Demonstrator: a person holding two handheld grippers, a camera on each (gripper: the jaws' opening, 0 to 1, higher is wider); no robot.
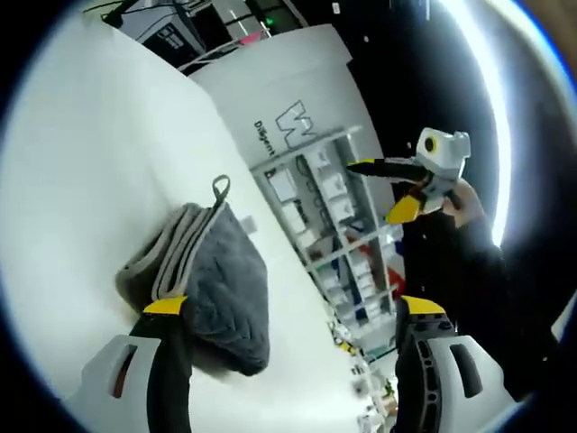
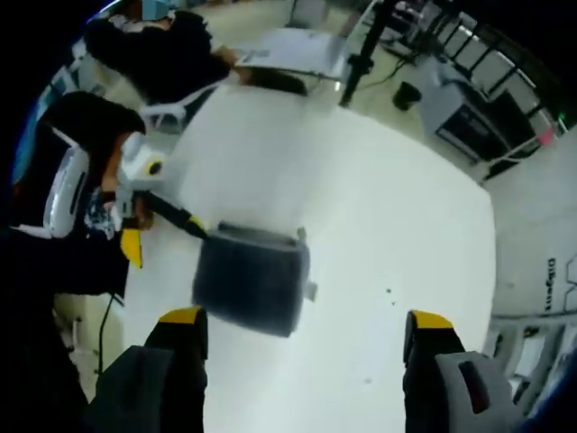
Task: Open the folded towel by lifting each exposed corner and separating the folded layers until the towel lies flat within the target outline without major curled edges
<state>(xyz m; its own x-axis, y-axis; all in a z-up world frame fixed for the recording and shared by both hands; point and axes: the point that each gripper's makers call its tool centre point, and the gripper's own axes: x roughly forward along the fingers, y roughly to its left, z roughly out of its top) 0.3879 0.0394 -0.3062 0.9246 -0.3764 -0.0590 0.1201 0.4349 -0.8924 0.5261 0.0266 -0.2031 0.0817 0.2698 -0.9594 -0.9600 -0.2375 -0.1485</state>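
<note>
A folded grey towel (image 1: pixel 206 281) with a small hanging loop (image 1: pixel 221 187) lies on the white table (image 1: pixel 99 162). My left gripper (image 1: pixel 293 311) is open; its left finger (image 1: pixel 165 308) sits at the towel's near edge, and the right finger hangs off the table's side. My right gripper (image 1: pixel 379 188) hovers open in the air beyond the table edge, apart from the towel. In the right gripper view the towel (image 2: pixel 252 275) lies ahead of my open right gripper (image 2: pixel 306 317). From the left, the left gripper (image 2: pixel 164 237) reaches in, one yellow-tipped finger (image 2: pixel 195 226) at the towel's edge.
A white partition with a logo (image 1: pixel 288 126) and shelving (image 1: pixel 334 216) stand past the table edge. The person's dark sleeve (image 1: pixel 460 271) is at the right. Bare white tabletop (image 2: pixel 379 207) spreads around the towel. A stand (image 2: pixel 361 45) and equipment sit on the floor beyond.
</note>
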